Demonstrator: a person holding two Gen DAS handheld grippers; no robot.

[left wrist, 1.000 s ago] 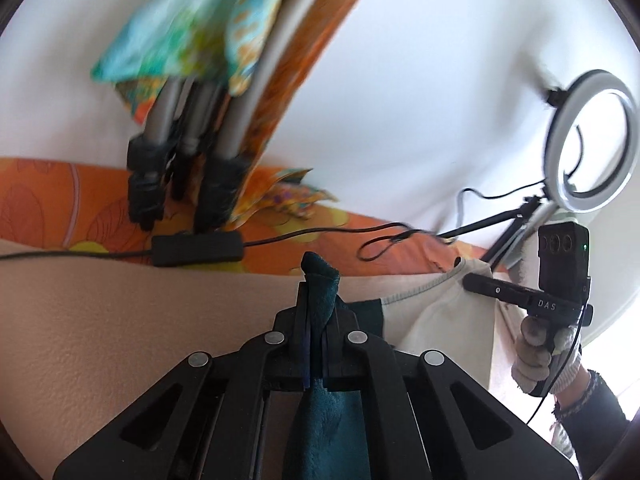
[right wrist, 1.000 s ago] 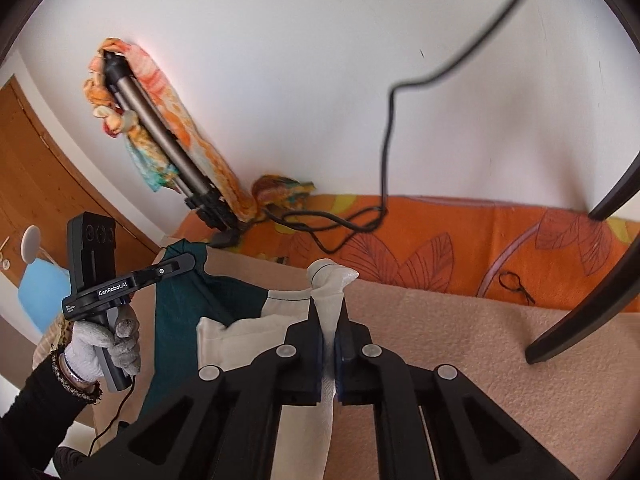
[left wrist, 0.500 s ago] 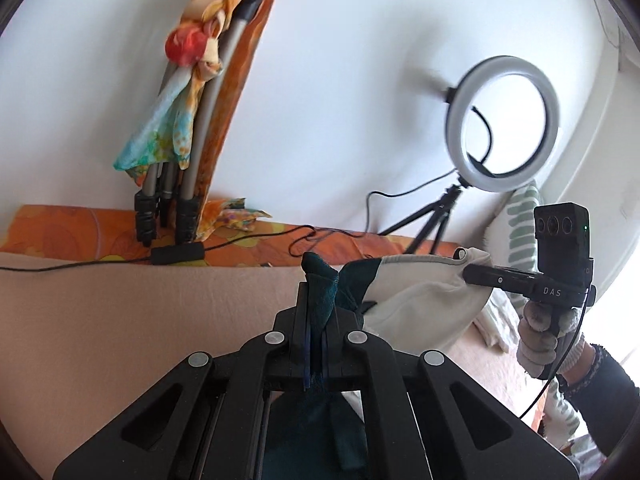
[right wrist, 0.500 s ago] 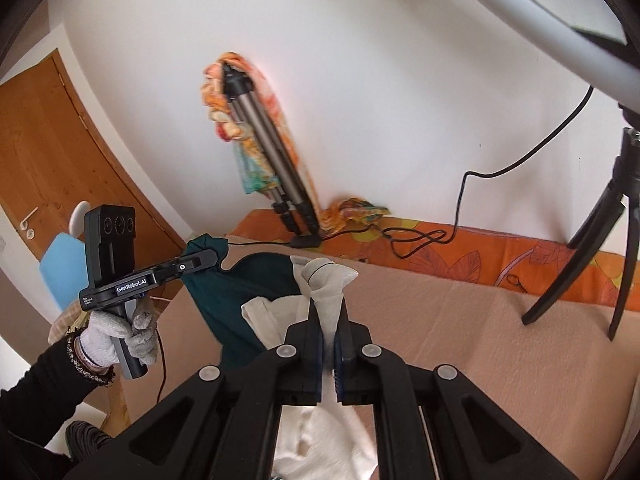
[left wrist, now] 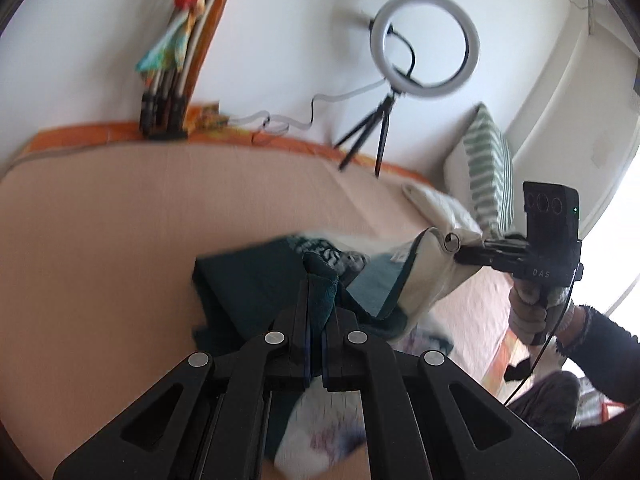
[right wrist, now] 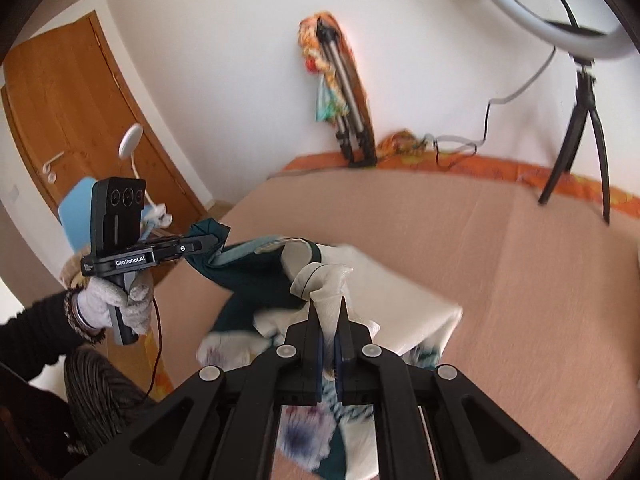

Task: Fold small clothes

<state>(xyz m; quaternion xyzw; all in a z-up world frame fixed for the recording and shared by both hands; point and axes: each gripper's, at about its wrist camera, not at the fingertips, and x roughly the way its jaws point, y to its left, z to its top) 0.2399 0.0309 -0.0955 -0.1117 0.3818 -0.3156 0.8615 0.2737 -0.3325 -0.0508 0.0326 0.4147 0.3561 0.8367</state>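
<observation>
Left wrist view, left gripper [left wrist: 316,280]: its fingers are pinching a dark teal fold of the garment [left wrist: 256,280], narrowed right down onto the cloth.
Left wrist view, right gripper [left wrist: 464,246]: it is gripping the cream edge of the same garment off to the right, so the cloth is being stretched between the two grippers, probably to open it out flat.
Left wrist view, garment position: it is hanging just over the bed [left wrist: 120,220], the lower part blurred and trailing under the fingers; whether it is touching the bed cannot be told.
Left wrist view, background: a ring light [left wrist: 424,42] is standing on its tripod by the wall, a striped pillow [left wrist: 486,164] beside it.
Right wrist view, right gripper [right wrist: 329,304]: the fingers are closing tight on a cream bunch of the garment [right wrist: 256,276].
Right wrist view, left gripper [right wrist: 202,245]: it is holding the teal corner higher and to the left, keeping that side taut.
Right wrist view, judgement: the fold looks barely begun; the two corners are being carried apart for laying down on the bed [right wrist: 520,280].
</observation>
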